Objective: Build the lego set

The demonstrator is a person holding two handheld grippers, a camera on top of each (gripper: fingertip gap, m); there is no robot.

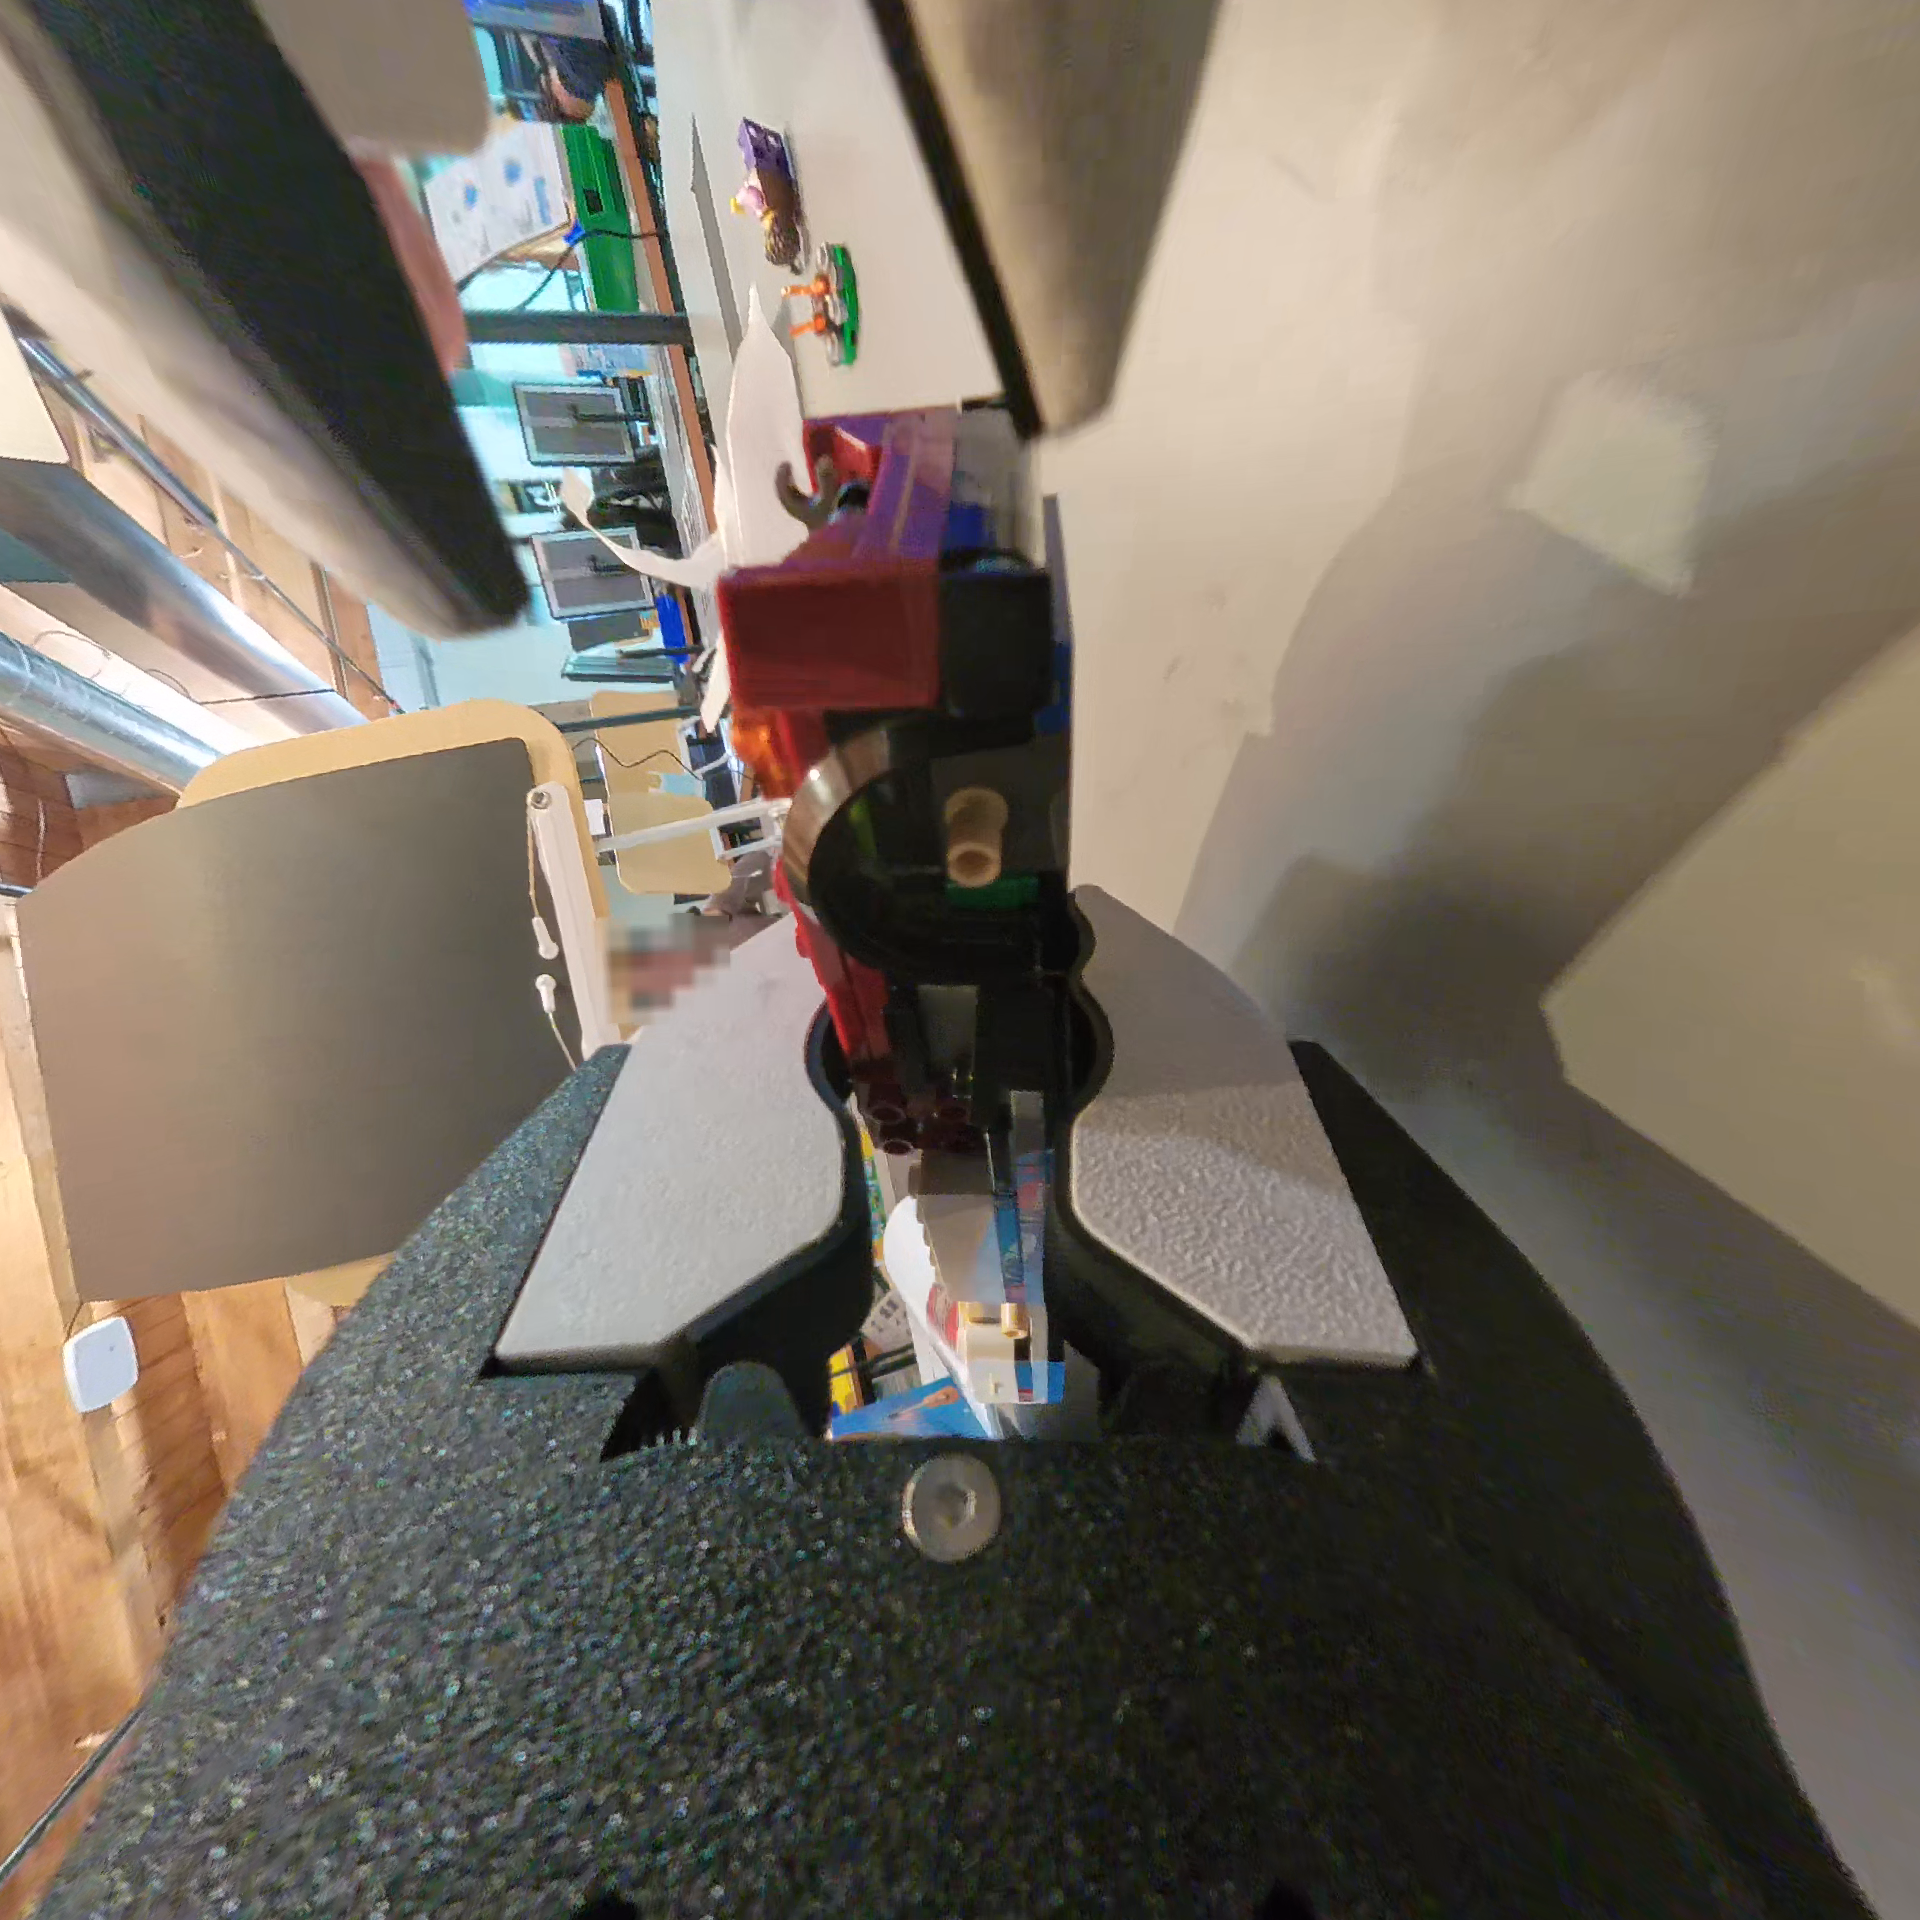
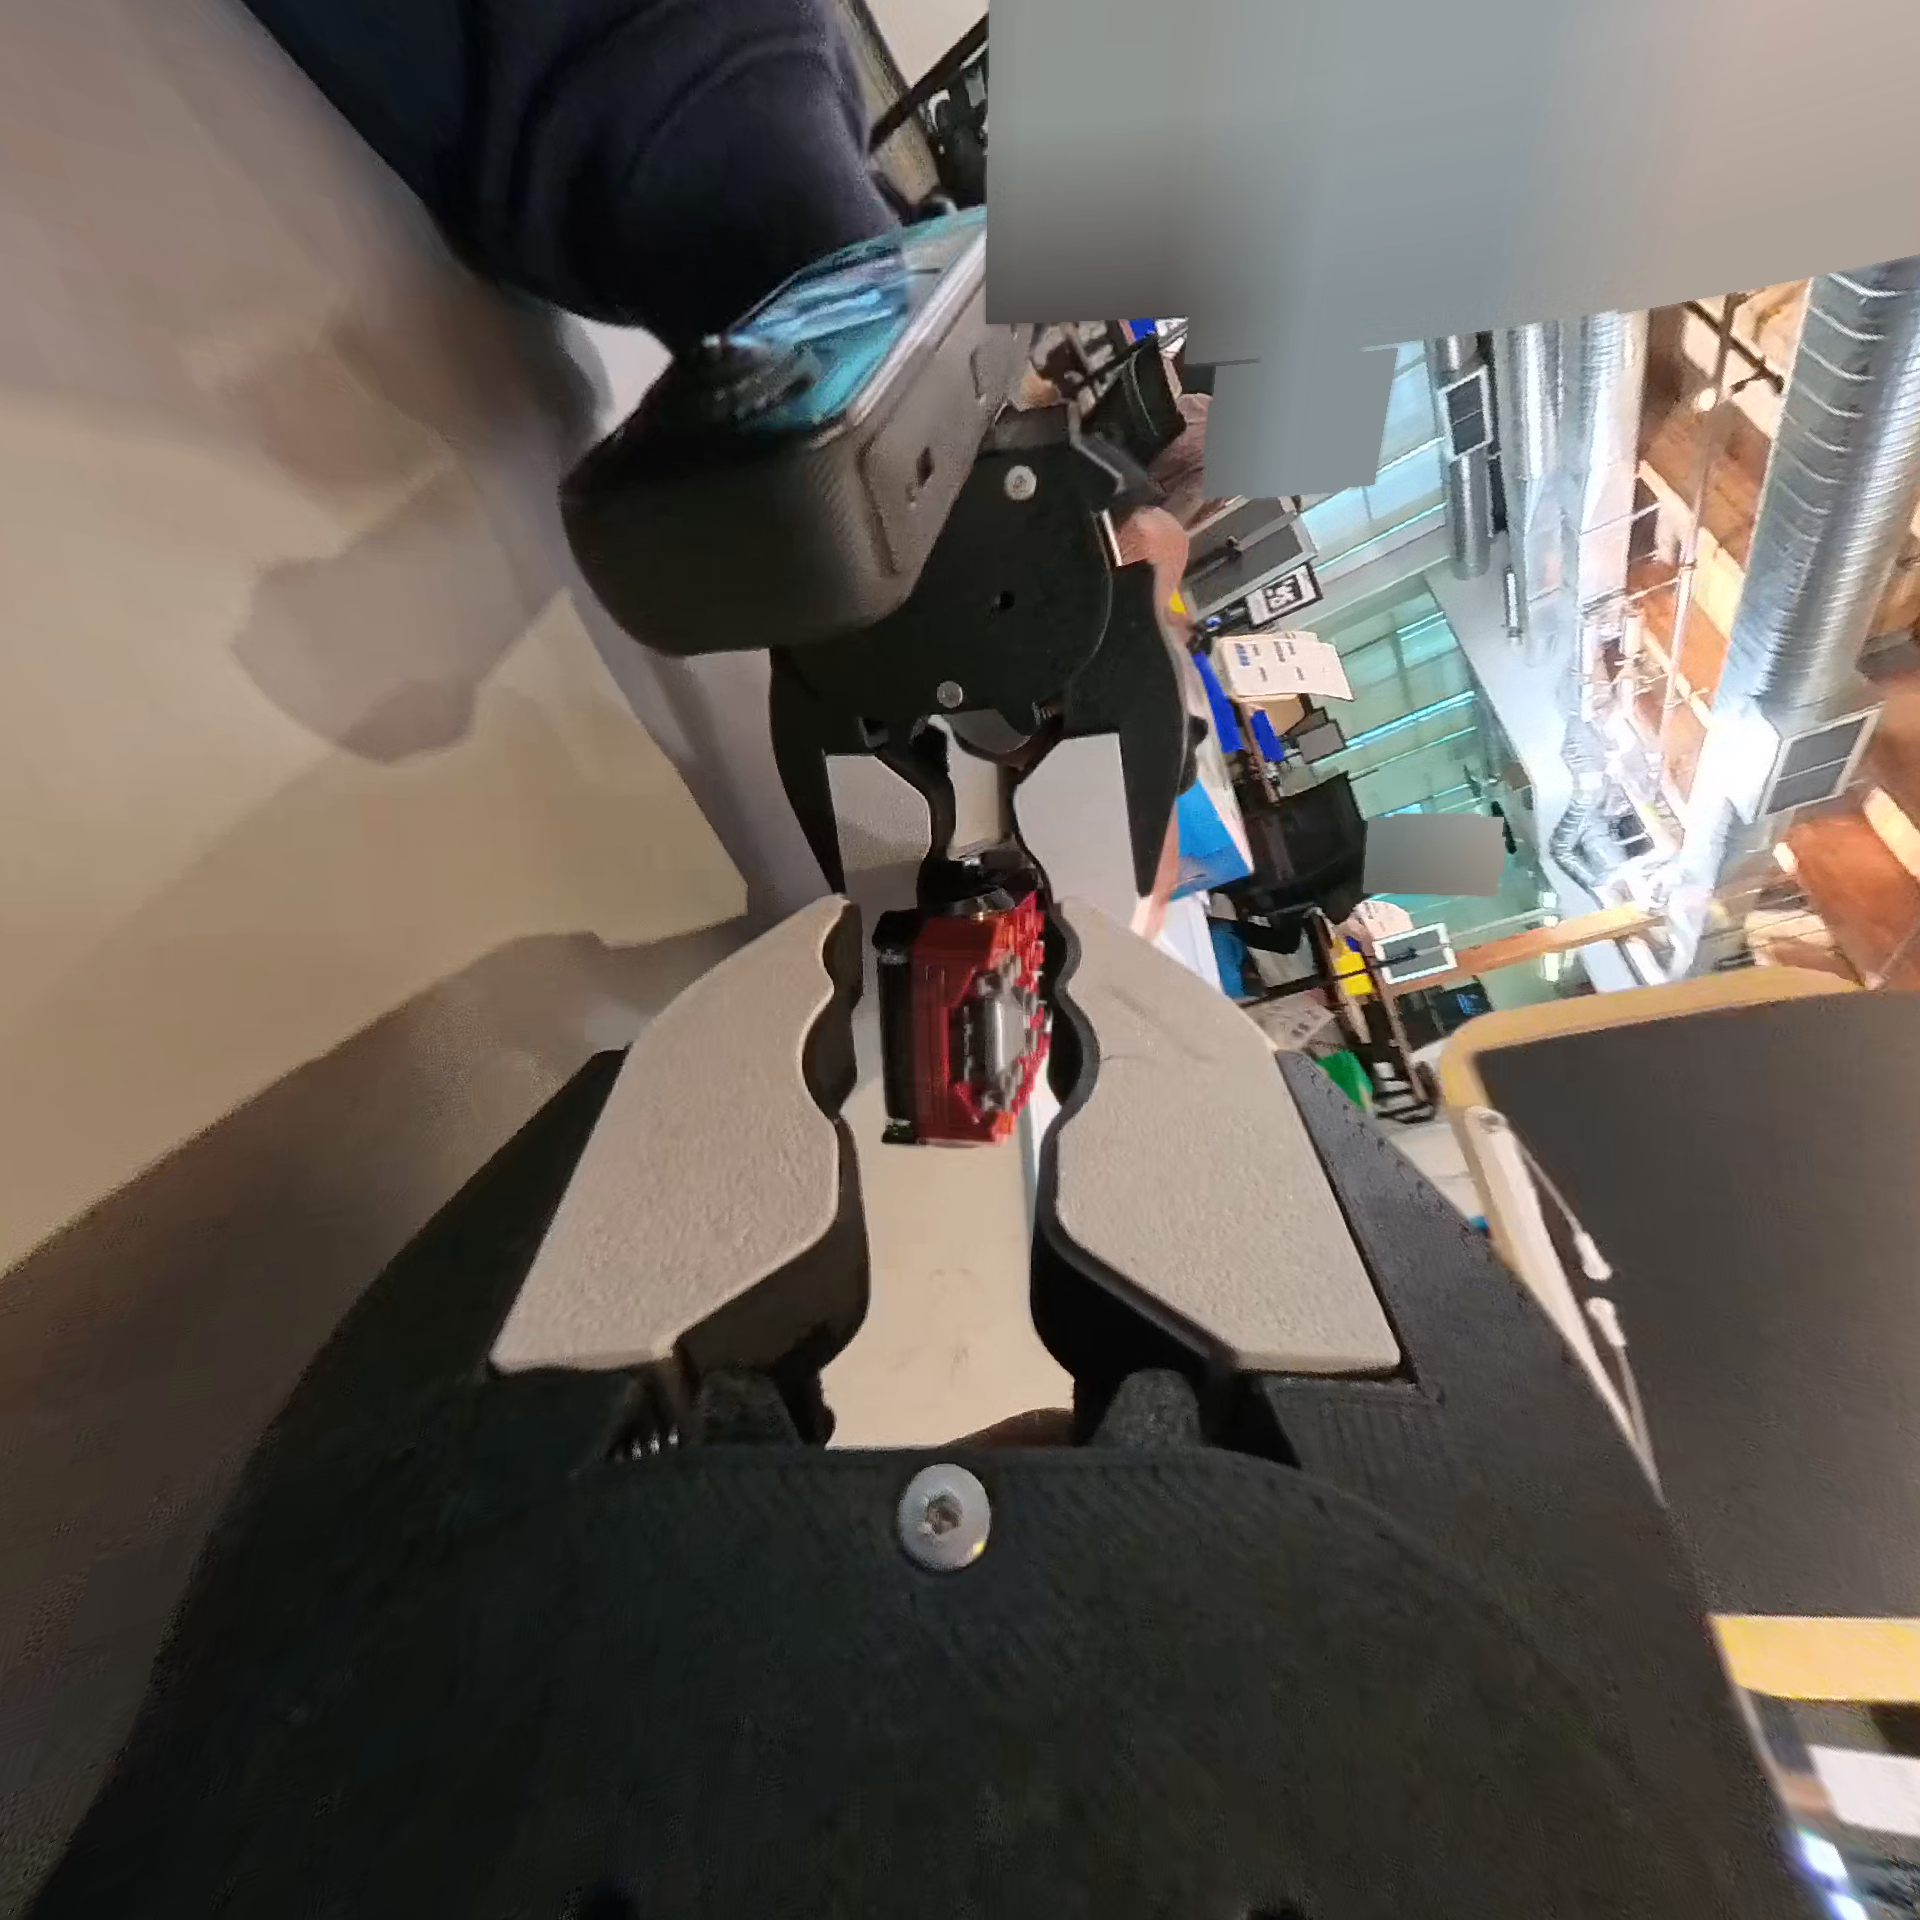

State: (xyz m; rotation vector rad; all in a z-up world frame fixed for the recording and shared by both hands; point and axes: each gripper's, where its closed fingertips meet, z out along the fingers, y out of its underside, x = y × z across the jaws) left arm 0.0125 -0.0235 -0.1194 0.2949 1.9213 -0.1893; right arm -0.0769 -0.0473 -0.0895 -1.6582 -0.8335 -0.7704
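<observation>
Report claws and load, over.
Left claw and right claw both clamp one red-and-black toy-brick model, opposite ends. Model lifted off the white tabletop. Nothing obstructing.

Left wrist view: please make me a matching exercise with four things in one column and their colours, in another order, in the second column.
Things:
1. peg sticking out of the brick model
2. screw in the left gripper body
3. small plate far off on the table
4. block at the model's far end

Colours:
a. green
b. dark red
c. tan
d. silver

Pairs: 1-c, 2-d, 3-a, 4-b
</observation>
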